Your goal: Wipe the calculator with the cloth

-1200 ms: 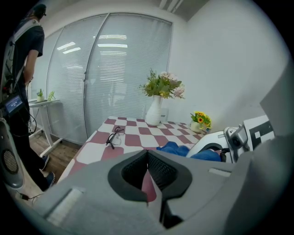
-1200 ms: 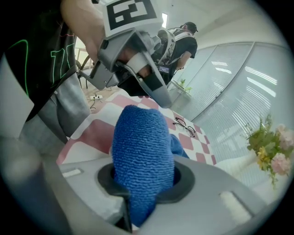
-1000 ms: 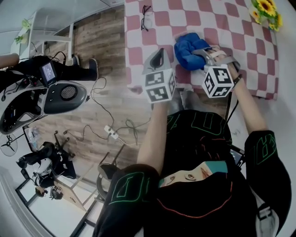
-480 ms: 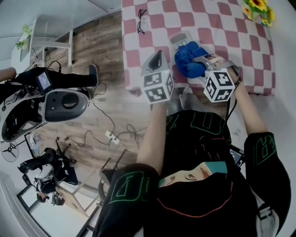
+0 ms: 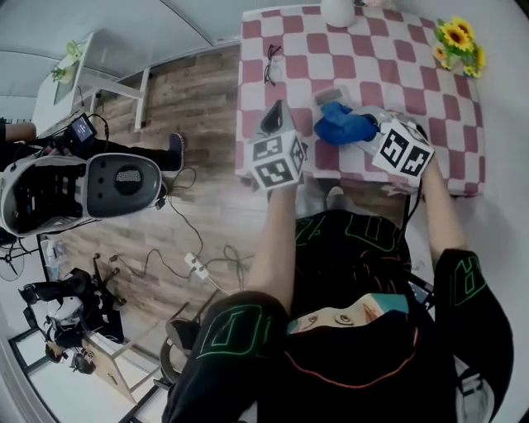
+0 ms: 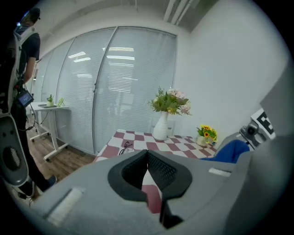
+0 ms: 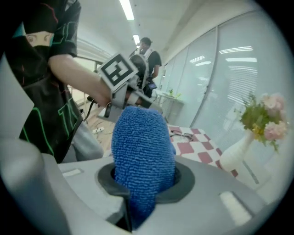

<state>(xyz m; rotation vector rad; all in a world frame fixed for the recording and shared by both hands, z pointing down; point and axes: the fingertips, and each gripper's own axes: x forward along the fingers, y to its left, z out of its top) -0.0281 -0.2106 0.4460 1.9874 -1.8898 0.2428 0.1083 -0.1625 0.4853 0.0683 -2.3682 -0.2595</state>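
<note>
While the right claw (image 7: 143, 186) clamps a nubbly blue cloth (image 7: 142, 147), bunched against the flat grey calculator (image 5: 328, 97) on the checked desk (image 5: 380, 58), the left claw (image 6: 150, 176) sits pinched together, empty.

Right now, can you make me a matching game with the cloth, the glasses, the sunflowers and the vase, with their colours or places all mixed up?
Things:
1. cloth
2. glasses
3. sunflowers
4. vase

Colours and places:
A. white, at the far edge of the checked tablecloth
B. yellow, at a far corner
C. blue, pinched in the right tongs
D. dark-framed, lying flat near the left edge

Pairs: 1-C, 2-D, 3-B, 4-A
</note>
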